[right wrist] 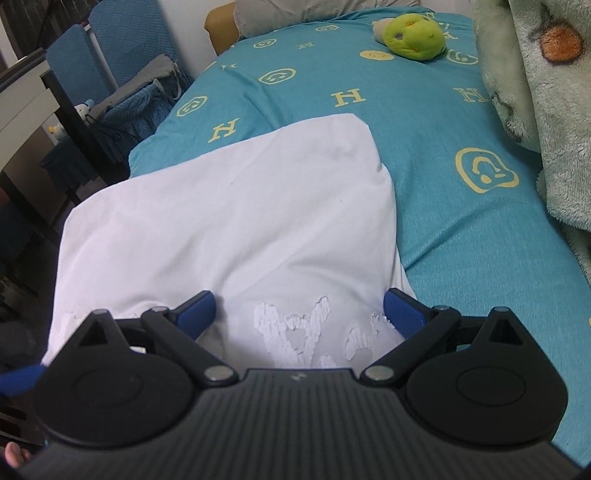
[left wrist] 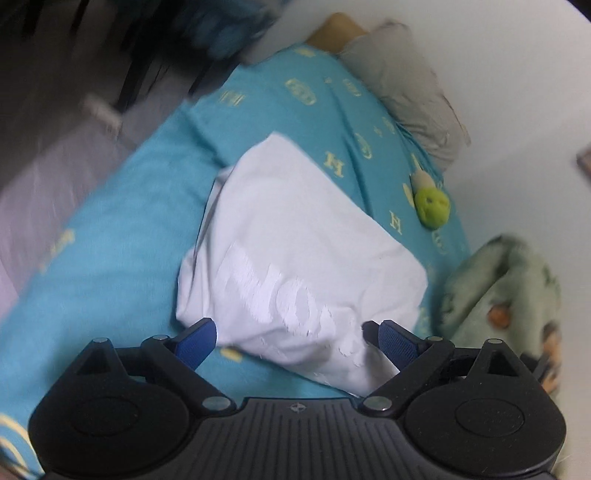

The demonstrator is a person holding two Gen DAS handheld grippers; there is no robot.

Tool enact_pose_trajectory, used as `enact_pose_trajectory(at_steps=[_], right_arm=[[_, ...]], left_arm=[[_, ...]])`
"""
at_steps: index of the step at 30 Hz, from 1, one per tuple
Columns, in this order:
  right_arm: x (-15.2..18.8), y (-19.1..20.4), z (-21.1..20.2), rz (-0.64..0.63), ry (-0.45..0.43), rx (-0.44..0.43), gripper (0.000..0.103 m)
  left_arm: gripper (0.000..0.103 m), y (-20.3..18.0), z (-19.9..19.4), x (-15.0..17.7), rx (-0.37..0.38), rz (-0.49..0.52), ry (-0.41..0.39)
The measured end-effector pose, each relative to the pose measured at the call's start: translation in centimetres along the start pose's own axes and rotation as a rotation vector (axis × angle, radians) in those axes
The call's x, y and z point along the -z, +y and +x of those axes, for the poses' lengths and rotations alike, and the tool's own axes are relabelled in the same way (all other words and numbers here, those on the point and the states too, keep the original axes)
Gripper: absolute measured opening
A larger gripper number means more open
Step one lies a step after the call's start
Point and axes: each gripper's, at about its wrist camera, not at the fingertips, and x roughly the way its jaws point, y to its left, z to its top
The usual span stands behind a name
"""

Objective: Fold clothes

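Note:
A white garment [left wrist: 295, 251] with raised white lettering lies folded into a rough rectangle on a teal bedsheet [left wrist: 110, 236]. My left gripper [left wrist: 290, 338] hovers over its near lettered edge, blue fingers wide apart and open. In the right wrist view the same white garment [right wrist: 229, 206] spreads ahead, one corner hanging past the bed's left side. My right gripper [right wrist: 299, 308] stands open just above the lettered part, with nothing between its fingers. The left wrist view is blurred.
A green plush toy [right wrist: 412, 35] lies far up the teal sheet [right wrist: 461, 240]. A fluffy pale-green blanket [right wrist: 546, 110] is heaped along the right. A grey pillow [left wrist: 406, 92] sits at the head by the white wall. Blue chairs [right wrist: 110, 66] and a dark desk stand left.

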Motion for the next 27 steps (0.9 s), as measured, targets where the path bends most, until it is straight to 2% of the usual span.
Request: enact_pose_trajectory(at_steps=[2,5,8,10,12,14,18,21,24,27], right_arm=[[0.0,-0.1,0.0,0.006,0.001,-0.003,0.1],[-0.1,-0.2,0.0,0.016,0.002,-0.005,0.1],[-0.1,-0.2,0.0,0.02,0.003,-0.004,0.1],[0.0,-0.2,0.0,0.023,0.003,-0.004,0.1],[0.0,-0.2,0.0,0.028,0.002,-0.005,0.1],[0.0,-0.2,-0.1,0.029,0.0,-0.005,0.1],[-0.4,-0.2,-0.9,0.046,-0.015,0.013,0.099],[-0.8,0.5,-2.9,0.029,-0.078,0.015,0.099],[-0.8,1.8,-5.5,0.015,-0.145,-0.028,0.099],[0.0,1.9,-7.6,0.12,-0.131,-0.167,0.099]], left_arm=[[0.096,1.4,0.7,0.2,0.019,-0.108,0.057],[0.096,2.6,2.0,0.4,0.03,-0.185,0.081],[0.095,3.4,3.5,0.2,0.039,-0.23,0.054],[0.092,3.5,4.0,-0.1,0.043,-0.234,-0.003],[0.071,3.4,4.1,-0.5,0.038,-0.226,-0.069],[0.061,3.6,4.4,-0.9,0.035,-0.234,-0.089],[0.026,3.8,4.0,-1.0,0.063,-0.248,-0.125],[0.017,3.1,3.5,-1.0,0.084,-0.224,-0.15],[0.016,2.9,3.0,-1.1,0.097,-0.21,-0.163],[0.016,2.7,2.9,-0.9,0.11,-0.204,-0.172]])
